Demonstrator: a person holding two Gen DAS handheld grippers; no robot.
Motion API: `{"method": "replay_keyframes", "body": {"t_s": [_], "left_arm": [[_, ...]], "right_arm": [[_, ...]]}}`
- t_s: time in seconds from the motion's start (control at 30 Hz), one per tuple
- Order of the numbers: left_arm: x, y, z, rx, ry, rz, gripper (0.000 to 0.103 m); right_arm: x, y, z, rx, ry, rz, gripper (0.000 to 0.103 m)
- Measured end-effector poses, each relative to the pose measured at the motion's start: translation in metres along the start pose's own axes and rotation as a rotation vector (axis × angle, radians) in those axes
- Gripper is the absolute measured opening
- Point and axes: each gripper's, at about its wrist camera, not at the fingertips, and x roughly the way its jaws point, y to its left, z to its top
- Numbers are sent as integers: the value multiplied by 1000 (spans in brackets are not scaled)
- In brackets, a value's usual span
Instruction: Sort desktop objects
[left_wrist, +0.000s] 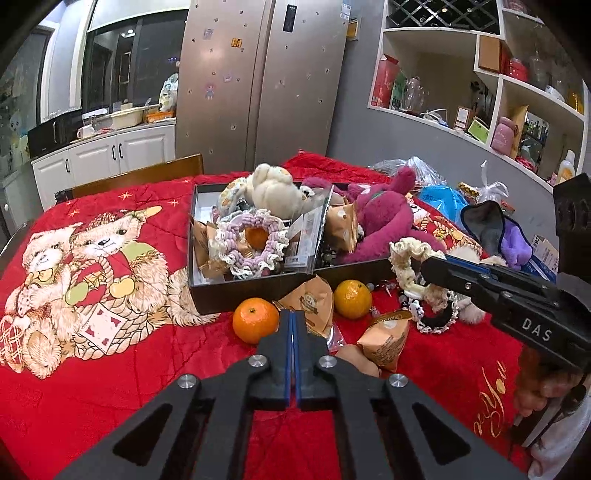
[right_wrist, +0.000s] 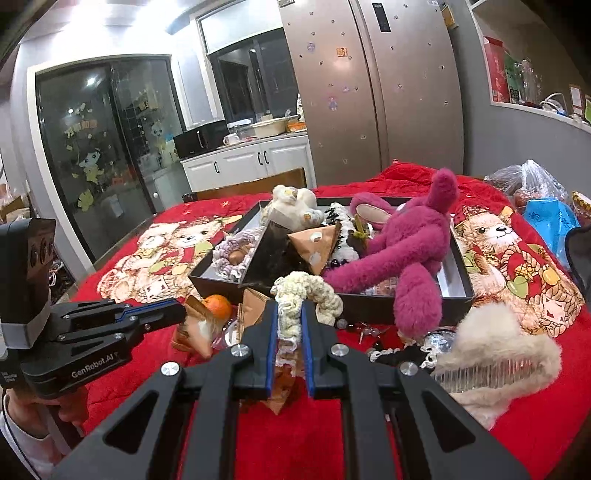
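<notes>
My right gripper (right_wrist: 290, 314) is shut on a cream crochet scrunchie (right_wrist: 306, 291) and holds it just in front of the black box (right_wrist: 406, 306). It also shows in the left wrist view (left_wrist: 424, 267), with the scrunchie (left_wrist: 406, 266) at the box's front right corner. My left gripper (left_wrist: 293, 321) is shut and empty, low over the red blanket near two oranges (left_wrist: 256, 319) (left_wrist: 352, 299) and snack packets (left_wrist: 312, 306). The box (left_wrist: 255, 290) holds a purple scrunchie (left_wrist: 255, 236), plush toys and packets.
A magenta plush bear (right_wrist: 410, 254) hangs over the box's front wall. A fluffy hair comb (right_wrist: 495, 354), a black lace scrunchie (left_wrist: 437, 319) and beads lie on the blanket right of the box. Plastic bags (right_wrist: 546, 218) sit at the far right.
</notes>
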Motion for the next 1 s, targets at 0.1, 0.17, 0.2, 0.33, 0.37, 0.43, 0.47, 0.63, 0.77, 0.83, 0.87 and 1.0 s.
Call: {"method": "replay_keyframes", "body": {"t_s": [0.1, 0.17, 0.2, 0.33, 0.37, 0.43, 0.47, 0.63, 0.77, 0.83, 0.87, 1.0], "left_arm": [[0, 0, 0, 1, 1, -1, 0], [3, 1, -2, 8, 20, 0, 0], [5, 2, -3, 6, 26, 3, 0], [17, 7, -8, 8, 110, -7, 0], [19, 6, -10, 18, 130, -8, 0], [21, 5, -13, 26, 136, 14, 6], [21, 5, -13, 22, 137, 22, 18], [19, 18, -14, -60, 134, -26, 52], [16, 16, -17, -61, 148, -56, 65], [16, 10, -18, -34, 155, -71, 69], [16, 5, -19, -15, 159, -77, 69], [23, -15, -24, 61, 183, -95, 69]], "right_arm": [[0, 3, -1, -6, 3, 1, 12], [1, 4, -2, -11, 9, 3, 12], [2, 5, -2, -14, 12, 4, 12], [5, 7, -5, -24, 24, 6, 12], [6, 8, -5, -26, 26, 6, 12], [6, 9, -6, -24, 30, 10, 12], [6, 8, -6, -23, 30, 9, 12], [7, 6, -5, -18, 37, 19, 13], [9, 4, -6, -15, 46, 25, 13], [9, 3, -6, -14, 47, 24, 13], [9, 2, -6, -12, 49, 28, 13], [10, 1, -6, -8, 54, 28, 13]]}}
